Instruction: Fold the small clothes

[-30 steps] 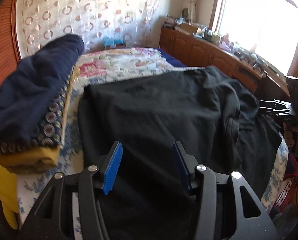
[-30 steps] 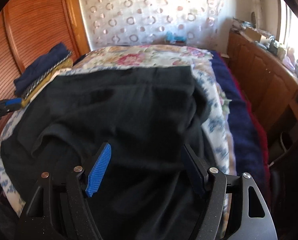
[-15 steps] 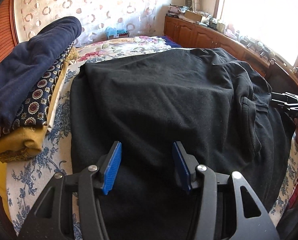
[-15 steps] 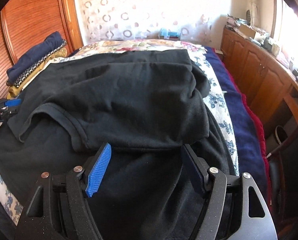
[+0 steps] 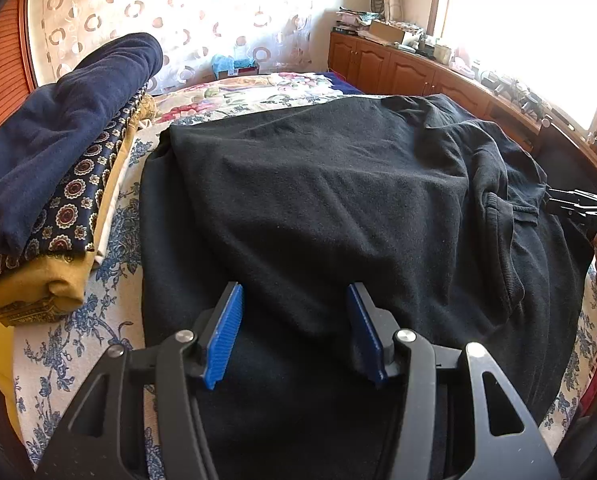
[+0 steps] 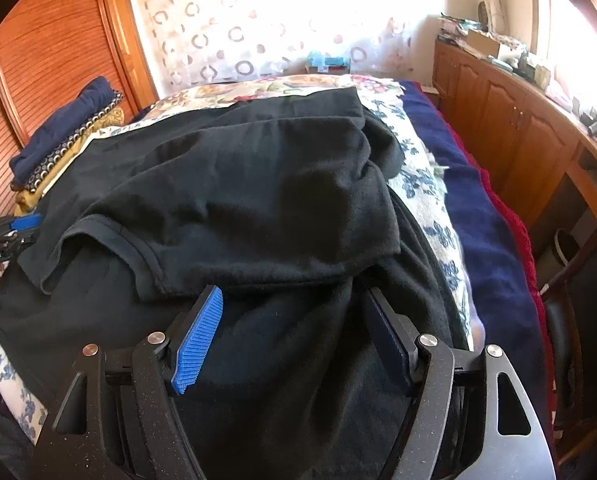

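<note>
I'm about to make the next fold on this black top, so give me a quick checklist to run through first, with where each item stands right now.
1. Left tool open and holding nothing: ok.
2. Right tool open and holding nothing: ok.
3. Black top lies spread on the floral bedspread: ok.
4. Sleeve folded in over the body: ok on the right tool's side; other side cannot tell.
5. Cloth smooth before folding: not ok, it is rumpled near the sleeve.
6. Pile of folded clothes lies clear of the top: ok, beside it, apart.

Wooden cabinets [image 5: 394, 72] (tops cluttered) beside a patterned curtain [image 5: 202, 12].
</note>
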The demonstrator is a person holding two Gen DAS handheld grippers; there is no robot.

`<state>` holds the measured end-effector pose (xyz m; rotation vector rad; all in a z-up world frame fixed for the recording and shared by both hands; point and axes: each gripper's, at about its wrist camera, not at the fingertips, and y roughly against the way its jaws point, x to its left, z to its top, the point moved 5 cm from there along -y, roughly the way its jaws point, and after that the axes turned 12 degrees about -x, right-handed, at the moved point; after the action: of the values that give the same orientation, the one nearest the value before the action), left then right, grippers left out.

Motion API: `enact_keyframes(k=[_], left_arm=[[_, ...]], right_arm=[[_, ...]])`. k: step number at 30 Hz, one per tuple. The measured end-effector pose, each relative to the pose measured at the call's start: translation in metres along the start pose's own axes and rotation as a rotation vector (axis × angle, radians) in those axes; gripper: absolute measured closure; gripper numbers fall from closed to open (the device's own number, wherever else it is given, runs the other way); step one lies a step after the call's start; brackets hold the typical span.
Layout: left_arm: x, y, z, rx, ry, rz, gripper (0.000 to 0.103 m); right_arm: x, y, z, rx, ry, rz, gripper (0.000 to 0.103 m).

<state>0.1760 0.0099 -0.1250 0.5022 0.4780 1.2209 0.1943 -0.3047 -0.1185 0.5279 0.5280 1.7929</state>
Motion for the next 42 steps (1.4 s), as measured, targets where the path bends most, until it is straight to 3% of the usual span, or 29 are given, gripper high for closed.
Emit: enact_keyframes(k=[9, 23, 27, 29, 42], left_arm=[[0.000, 0.000, 0.000, 0.000, 0.001, -0.001, 0.050], [0.000, 0.013, -0.009, 0.005, 0.013, 0.037, 0.050], [-0.001, 0.031, -0.018, -0.021, 0.056, -0.002, 0.050], [0.000, 0.039, -0.022, -0.030, 0.076, -0.024, 0.062], [-0.009, 0.036, -0.027, 0.000, 0.100, -0.060, 0.066]], right_arm=[[0.006, -0.009, 0.011, 0.003, -0.035, 0.025, 0.031], [0.015, -0.023, 0.010, 0.010, 0.047, -0.072, 0.031], [0.014, -0.024, 0.010, 0.012, 0.055, -0.079, 0.031], [0.015, -0.024, 0.010, 0.012, 0.053, -0.078, 0.031], [0.017, -0.025, 0.010, 0.010, 0.050, -0.080, 0.031]])
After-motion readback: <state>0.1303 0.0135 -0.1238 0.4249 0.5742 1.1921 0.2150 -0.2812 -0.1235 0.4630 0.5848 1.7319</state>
